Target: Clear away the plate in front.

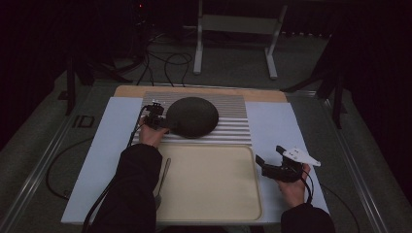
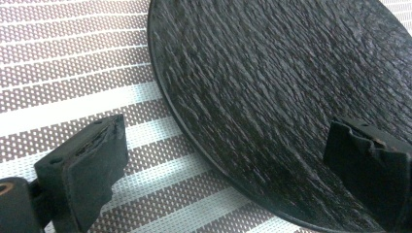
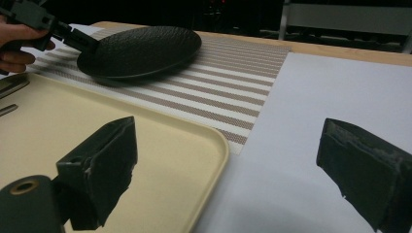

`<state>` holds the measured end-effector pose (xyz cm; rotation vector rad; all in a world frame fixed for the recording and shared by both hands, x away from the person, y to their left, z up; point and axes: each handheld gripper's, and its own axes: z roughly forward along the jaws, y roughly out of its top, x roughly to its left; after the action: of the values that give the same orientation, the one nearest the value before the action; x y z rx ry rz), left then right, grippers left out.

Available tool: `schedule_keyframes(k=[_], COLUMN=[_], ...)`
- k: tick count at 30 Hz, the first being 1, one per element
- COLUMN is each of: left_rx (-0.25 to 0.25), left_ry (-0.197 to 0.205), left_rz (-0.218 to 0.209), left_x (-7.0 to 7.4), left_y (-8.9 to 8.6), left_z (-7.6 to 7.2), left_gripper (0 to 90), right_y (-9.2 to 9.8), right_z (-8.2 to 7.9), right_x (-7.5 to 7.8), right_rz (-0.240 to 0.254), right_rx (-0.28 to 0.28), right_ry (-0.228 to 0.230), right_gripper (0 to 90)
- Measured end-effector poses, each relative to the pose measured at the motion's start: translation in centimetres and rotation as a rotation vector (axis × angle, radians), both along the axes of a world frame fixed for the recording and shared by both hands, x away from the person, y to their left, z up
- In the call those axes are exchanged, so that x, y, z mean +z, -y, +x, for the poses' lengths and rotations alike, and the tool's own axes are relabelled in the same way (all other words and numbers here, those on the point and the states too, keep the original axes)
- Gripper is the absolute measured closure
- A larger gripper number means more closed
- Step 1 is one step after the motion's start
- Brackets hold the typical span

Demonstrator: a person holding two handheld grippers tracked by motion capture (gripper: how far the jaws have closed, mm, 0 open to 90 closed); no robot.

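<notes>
Fingers spread wide, the left gripper (image 1: pixel 160 121) reaches the near-left rim of a dark, rough-textured plate (image 1: pixel 192 116) on a striped placemat (image 1: pixel 233 127) at the far side of the table. In the left gripper view one black pad (image 2: pixel 90 160) hangs over the mat beside the rim while the other (image 2: pixel 369 160) stands over the plate's (image 2: pixel 272 92) upper face, so the edge runs between the jaws without being pinched; whether either pad touches it cannot be told. The right gripper view shows the plate (image 3: pixel 141 48) sitting tilted, its left edge on the mat and its far-right edge raised, which may be why the approach comes at the low side, where a jaw can bracket the thin rim.

The right gripper (image 1: pixel 272 167) waits well apart, near the table's right edge just beside the cream tray (image 1: pixel 214 213), its fingers (image 3: pixel 99 170) also parted and empty. Held low and aimed across the tray's (image 3: pixel 160 145) corner toward the plate, it looks parked rather than working, probably to keep clear of the other arm's reach.

A piece of cutlery (image 1: pixel 164 174) lies along the tray's left rim, partly hidden by the person's dark sleeve (image 1: pixel 133 189). The tray's open middle, directly in front of the plate, seems a likely destination once the rim is clamped.
</notes>
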<state>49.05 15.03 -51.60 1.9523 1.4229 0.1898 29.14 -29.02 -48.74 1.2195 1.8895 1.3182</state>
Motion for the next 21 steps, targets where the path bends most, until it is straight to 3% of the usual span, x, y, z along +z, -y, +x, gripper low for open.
schedule_keyframes(k=[8,16,20,21], left_rx=[-0.011,-0.044,-0.04,-0.027], left_ry=[-0.022,-0.029,-0.032,-0.041], left_rz=[0.0,-0.02,-0.016,-0.042], left_x=[-0.13,0.01,0.03,0.04], left_y=[0.33,0.86,0.95,0.8], left_z=[0.05,0.03,0.06,0.12], left_gripper=[6.5,18.2,18.5,19.4], right_y=[0.01,0.02,0.04,0.05], right_z=[0.0,-0.03,-0.03,-0.05], right_x=[0.0,0.03,0.04,0.07], right_rz=[-0.001,-0.001,0.001,0.002], right_rx=[-0.001,0.0,-0.002,-0.003], right_ry=[0.0,0.0,0.002,0.001], right_gripper=[8.2,8.1,8.2,8.2])
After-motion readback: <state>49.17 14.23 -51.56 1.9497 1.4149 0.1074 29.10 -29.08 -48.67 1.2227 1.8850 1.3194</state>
